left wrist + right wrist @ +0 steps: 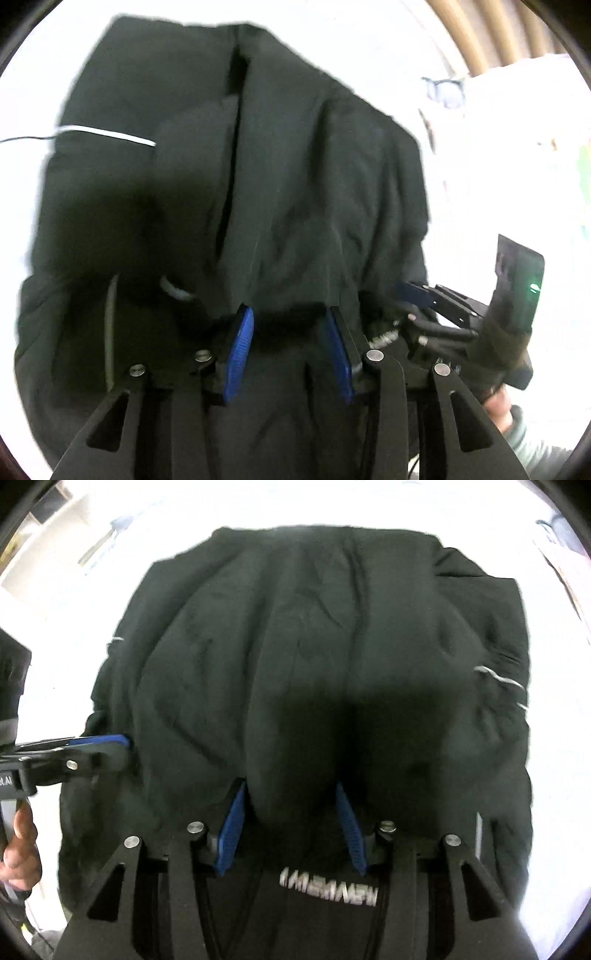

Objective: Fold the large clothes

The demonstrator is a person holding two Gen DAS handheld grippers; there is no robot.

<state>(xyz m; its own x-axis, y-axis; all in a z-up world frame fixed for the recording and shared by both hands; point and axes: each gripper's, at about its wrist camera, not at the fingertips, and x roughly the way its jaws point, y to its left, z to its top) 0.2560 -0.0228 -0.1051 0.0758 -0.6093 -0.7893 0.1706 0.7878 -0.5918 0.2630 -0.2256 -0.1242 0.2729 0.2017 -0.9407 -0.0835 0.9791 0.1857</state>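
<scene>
A large black garment [277,166] with thin white stripes lies folded over on a white surface; it fills the right wrist view [314,646] too. White lettering [328,886] shows on the layer under the right gripper. My left gripper [291,314] has its blue-padded jaws apart, with a fold of the black cloth lying between them. My right gripper [291,786] stands the same way, jaws apart around a bulge of cloth. The right gripper shows at the right in the left wrist view [417,295], the left gripper at the left in the right wrist view [114,746], at the garment's edge.
The white surface [554,775] surrounds the garment on all sides. A thin dark cable [26,139] lies at the far left. Pale cloth and a wooden rail [480,33] are at the back right. A bare hand [20,849] holds the left gripper's handle.
</scene>
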